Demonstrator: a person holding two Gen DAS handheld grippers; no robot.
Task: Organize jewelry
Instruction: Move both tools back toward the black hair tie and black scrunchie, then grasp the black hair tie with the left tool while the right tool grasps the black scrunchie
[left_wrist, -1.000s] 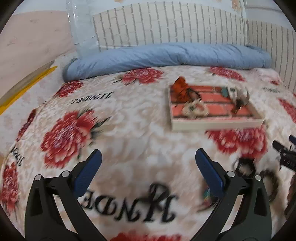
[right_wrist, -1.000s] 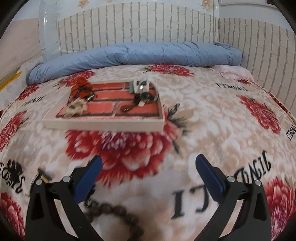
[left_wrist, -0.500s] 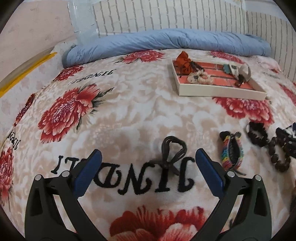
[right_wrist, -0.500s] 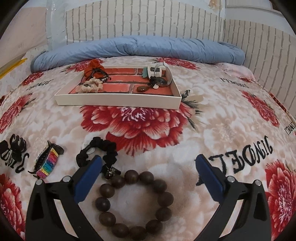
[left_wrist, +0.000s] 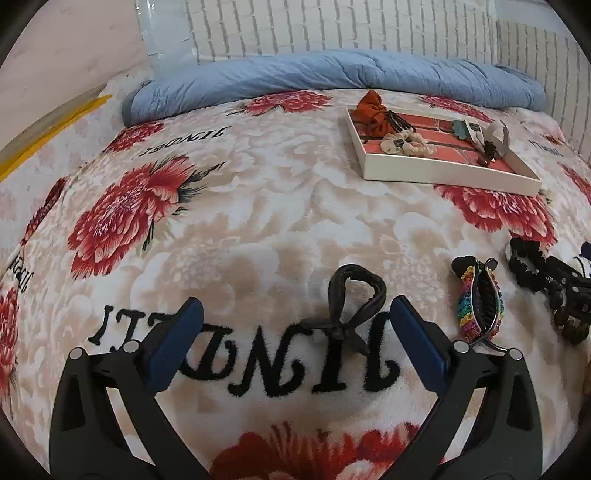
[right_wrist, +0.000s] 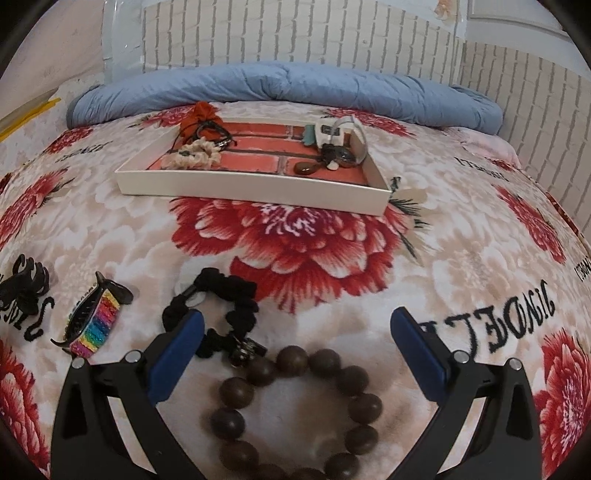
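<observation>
A white tray (right_wrist: 255, 190) with a red brick-pattern floor holds several pieces on the bed; the same tray (left_wrist: 443, 173) shows far right in the left wrist view. My left gripper (left_wrist: 295, 332) is open above a black bow tie (left_wrist: 349, 306) lying between its fingers. To its right lies a rainbow hair clip (left_wrist: 480, 308). My right gripper (right_wrist: 297, 341) is open over a brown bead bracelet (right_wrist: 295, 417). A black scrunchie (right_wrist: 218, 314) lies by its left finger. The rainbow hair clip (right_wrist: 94, 319) and black bow tie (right_wrist: 24, 291) lie further left.
A floral blanket (left_wrist: 207, 221) with black lettering covers the bed. A rolled blue duvet (right_wrist: 280, 86) lies along the brick-pattern wall behind the tray. The black scrunchie (left_wrist: 526, 264) and my right gripper's tip (left_wrist: 580, 277) show at the right edge of the left wrist view.
Both grippers have pulled back and lowered toward the near edge of the bed. The black bow tie now lies between the left fingers, the bead bracelet between the right fingers. Both stay open.
</observation>
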